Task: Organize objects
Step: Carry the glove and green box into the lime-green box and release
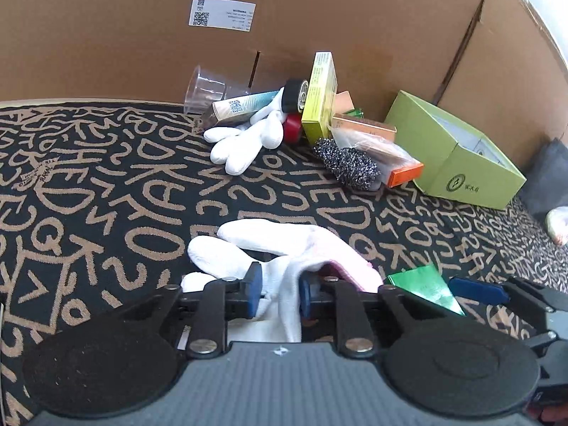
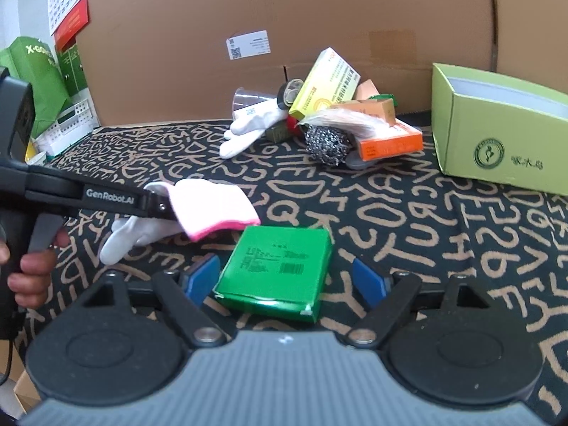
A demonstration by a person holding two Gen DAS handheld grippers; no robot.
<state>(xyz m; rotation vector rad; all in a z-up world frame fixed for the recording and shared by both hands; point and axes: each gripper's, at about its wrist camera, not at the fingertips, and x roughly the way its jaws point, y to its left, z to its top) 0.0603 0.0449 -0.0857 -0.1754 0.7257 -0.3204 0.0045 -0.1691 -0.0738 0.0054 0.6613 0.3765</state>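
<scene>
The left gripper (image 1: pixel 277 293) clamps the white glove (image 1: pixel 284 245); only the right wrist view shows its pink cuff (image 2: pixel 216 209) at nine o'clock. The right gripper (image 2: pixel 284 282) gapes around the green box (image 2: pixel 277 271), pads clear.

Glove (image 2: pixel 198 209) lies left of flat box (image 2: pixel 277 269).

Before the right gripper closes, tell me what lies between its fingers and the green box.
Nothing visible. The right gripper is open, with the green box flat on the mat between its blue pads and bare gaps on both sides. The glove's pink cuff lies just beyond the box.
</scene>
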